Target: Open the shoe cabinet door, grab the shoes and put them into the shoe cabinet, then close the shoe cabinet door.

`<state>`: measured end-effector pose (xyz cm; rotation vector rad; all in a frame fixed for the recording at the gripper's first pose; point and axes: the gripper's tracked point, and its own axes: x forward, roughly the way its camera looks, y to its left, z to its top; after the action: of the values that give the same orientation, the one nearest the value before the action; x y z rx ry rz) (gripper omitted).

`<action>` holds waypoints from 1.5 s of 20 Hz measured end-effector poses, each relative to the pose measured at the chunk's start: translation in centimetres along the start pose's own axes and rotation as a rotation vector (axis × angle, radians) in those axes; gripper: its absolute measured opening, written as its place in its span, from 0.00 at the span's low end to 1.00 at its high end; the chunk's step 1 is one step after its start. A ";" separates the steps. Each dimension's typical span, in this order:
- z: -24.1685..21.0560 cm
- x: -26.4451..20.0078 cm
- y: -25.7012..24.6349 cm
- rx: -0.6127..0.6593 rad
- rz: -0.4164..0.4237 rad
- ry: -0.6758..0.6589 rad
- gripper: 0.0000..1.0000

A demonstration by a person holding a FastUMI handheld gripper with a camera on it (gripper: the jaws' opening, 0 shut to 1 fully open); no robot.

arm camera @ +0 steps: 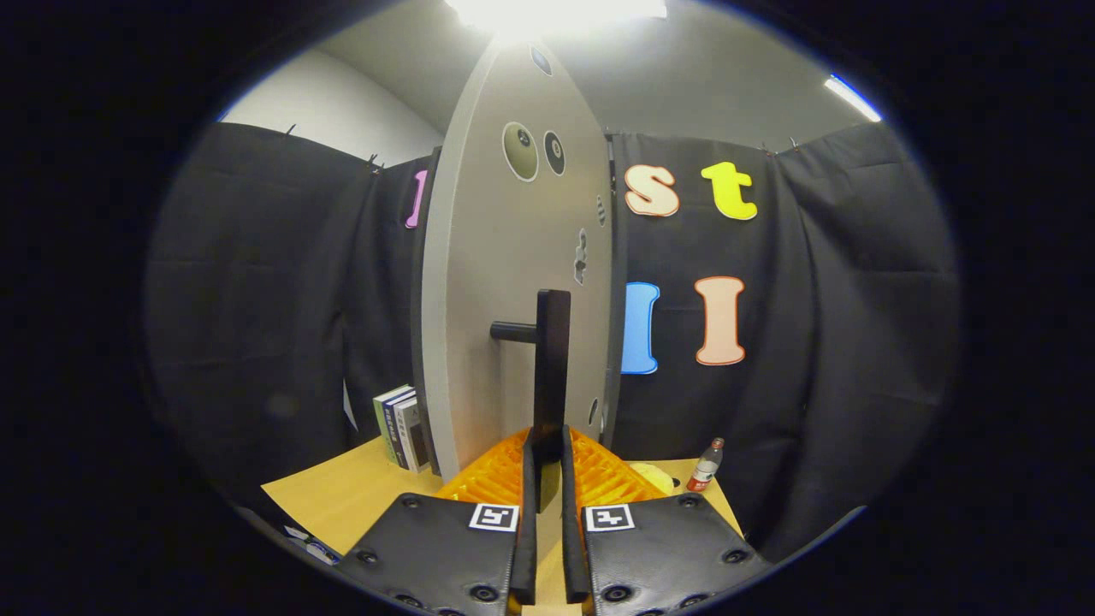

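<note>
**Jaws on door handle**

Gripper (pixel 547 462) w/ jaws clamped on lower end of the dark vertical bar handle (pixel 551 368) of the grey shoe-cabinet door (pixel 505 282), door edge-on. Light wooden tabletop (pixel 342 500) below; stacked books (pixel 402 428) by its far edge, small bottle (pixel 706 466) at opp. side.

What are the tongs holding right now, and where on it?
The tongs are shut on the door handle, gripping the lower end of its upright black bar, on the grey cabinet door.
</note>
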<state>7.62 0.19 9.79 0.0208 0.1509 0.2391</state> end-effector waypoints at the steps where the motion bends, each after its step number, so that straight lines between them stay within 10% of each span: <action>1: 0.0 -0.3 -1.0 0.008 -0.029 -0.001 0.14; 10: -1.2 -2.5 -7.3 0.096 -0.288 0.031 0.08; 15: -0.5 -4.7 -6.4 0.054 -0.323 -0.001 0.41; 22: 3.3 -6.4 1.3 0.095 -0.163 -0.125 0.94; 30: 4.3 0.2 10.3 0.031 0.005 -0.114 0.95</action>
<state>6.07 10.28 14.36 0.0654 0.0415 0.2399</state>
